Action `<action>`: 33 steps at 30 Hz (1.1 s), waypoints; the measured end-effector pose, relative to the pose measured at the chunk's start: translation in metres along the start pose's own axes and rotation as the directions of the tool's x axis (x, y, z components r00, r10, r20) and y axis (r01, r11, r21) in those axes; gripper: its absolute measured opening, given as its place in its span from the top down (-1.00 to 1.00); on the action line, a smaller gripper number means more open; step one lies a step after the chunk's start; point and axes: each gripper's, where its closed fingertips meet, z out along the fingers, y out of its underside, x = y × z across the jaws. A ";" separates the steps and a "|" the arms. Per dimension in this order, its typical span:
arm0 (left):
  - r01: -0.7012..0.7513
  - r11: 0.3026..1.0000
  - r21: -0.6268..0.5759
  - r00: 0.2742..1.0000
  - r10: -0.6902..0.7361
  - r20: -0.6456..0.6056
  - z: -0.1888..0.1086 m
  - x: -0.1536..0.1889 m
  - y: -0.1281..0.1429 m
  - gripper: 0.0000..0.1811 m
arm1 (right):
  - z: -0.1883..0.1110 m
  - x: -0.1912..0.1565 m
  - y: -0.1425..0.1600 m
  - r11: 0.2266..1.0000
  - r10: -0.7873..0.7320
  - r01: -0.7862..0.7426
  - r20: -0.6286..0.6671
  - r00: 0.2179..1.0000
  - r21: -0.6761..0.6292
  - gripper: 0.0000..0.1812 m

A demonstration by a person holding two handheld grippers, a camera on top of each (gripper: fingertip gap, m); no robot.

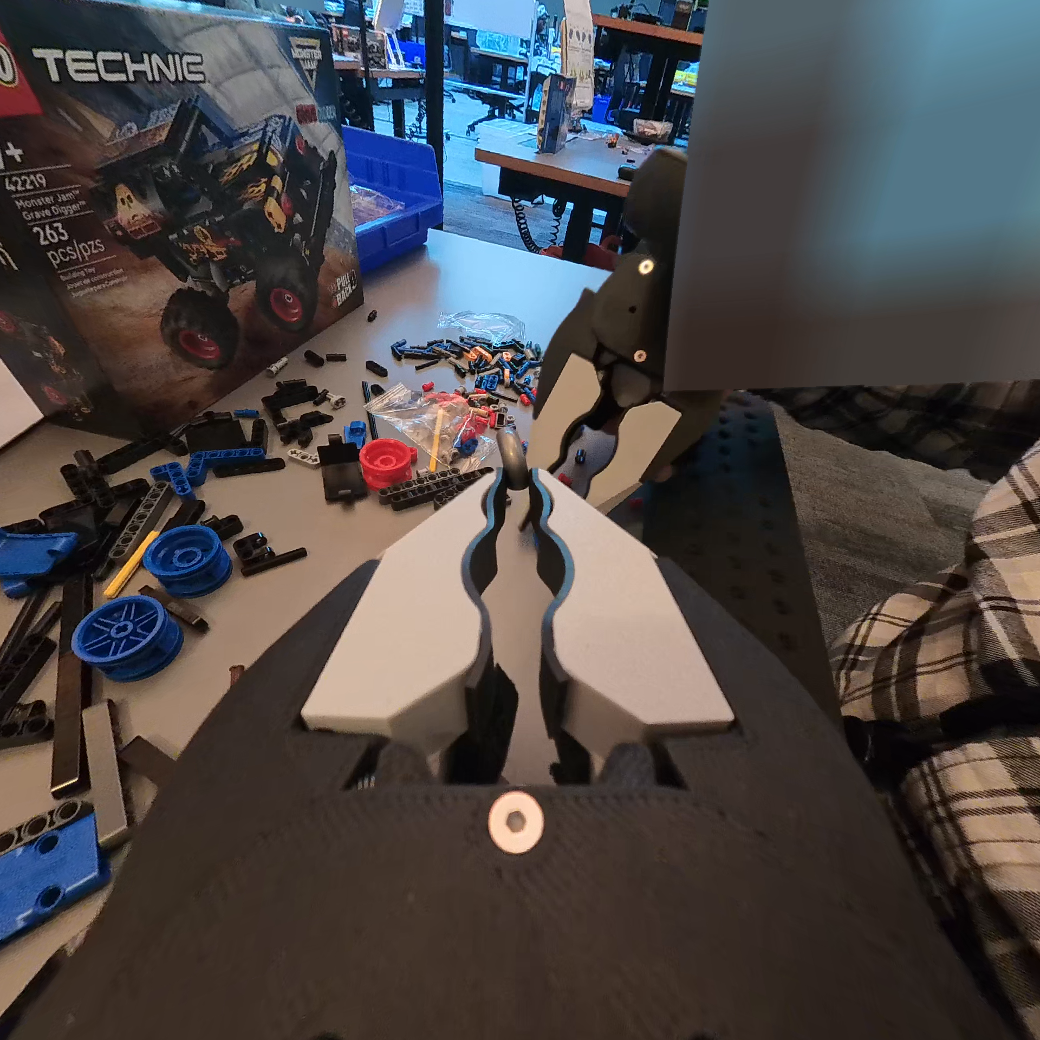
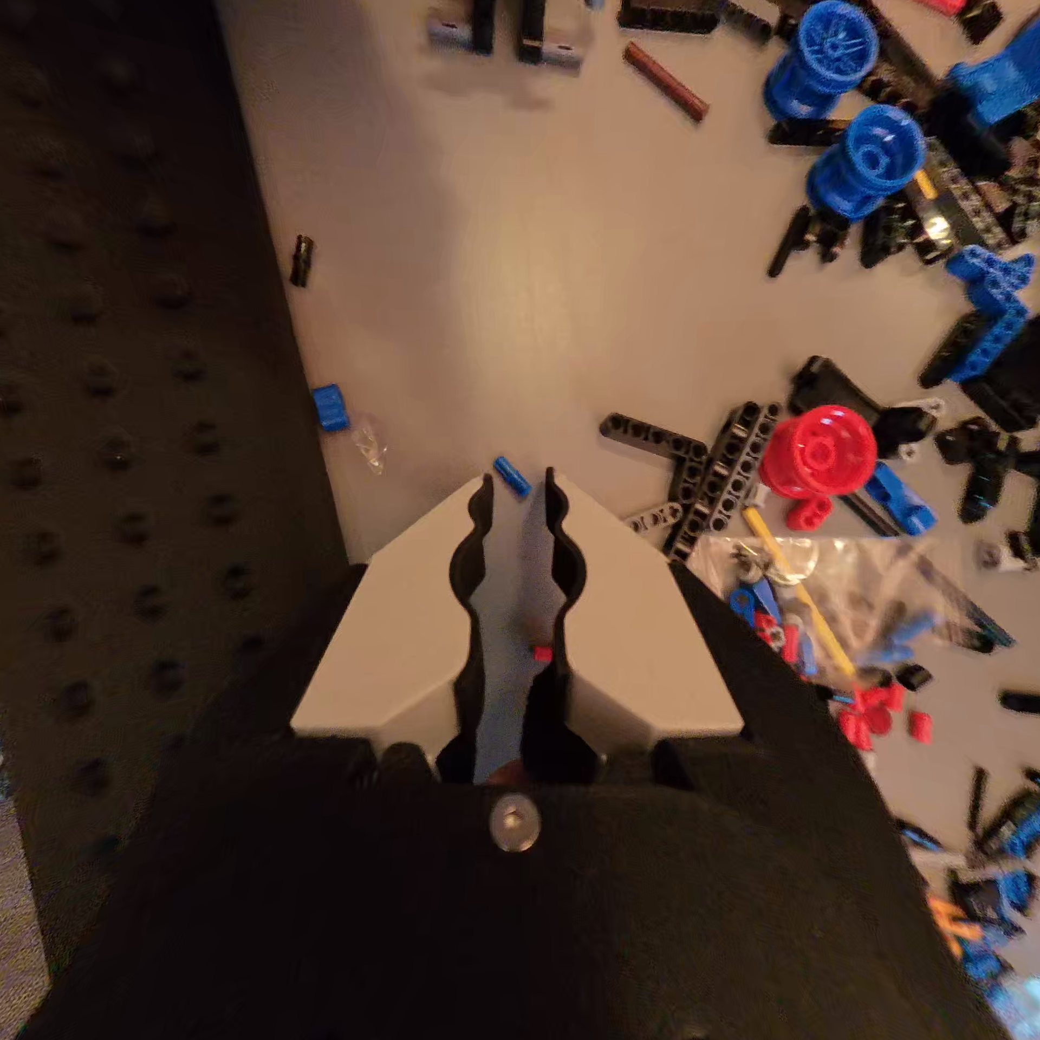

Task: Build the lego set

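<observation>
Left gripper (image 1: 515,478): jaws pinch small grey curved piece (image 1: 513,457) above counter (image 1: 315,315) | right gripper (image 2: 518,478): jaws narrow, empty, over blue pin (image 2: 511,476) | pieces likely light, rigid, slippery; grip pin across its middle.

Your left gripper's (image 1: 515,478) fingertips hide most of the grey piece (image 1: 511,450) they pinch. The set box (image 1: 169,214) runs off the picture's left edge. Bagged parts (image 2: 833,619) near the table's (image 2: 534,253) edge blur together.

Bare table (image 2: 540,236) (parts pile (image 2: 878,236) alongside)
</observation>
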 end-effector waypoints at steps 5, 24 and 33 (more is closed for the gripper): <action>0.027 1.000 0.013 1.000 -0.027 -0.001 -0.001 -0.002 -0.001 0.94 | 0.003 0.001 -0.001 0.999 0.007 -0.009 0.051 0.999 0.036 0.95; -0.045 0.965 -0.257 0.996 0.022 -0.092 0.034 0.025 0.050 0.93 | -0.030 -0.013 -0.041 0.932 0.045 -0.062 0.054 0.998 0.358 0.96; -0.093 0.964 -0.248 0.993 0.071 -0.094 0.039 0.024 0.050 0.99 | -0.032 -0.013 -0.050 0.930 -0.007 0.005 0.006 1.000 0.368 0.96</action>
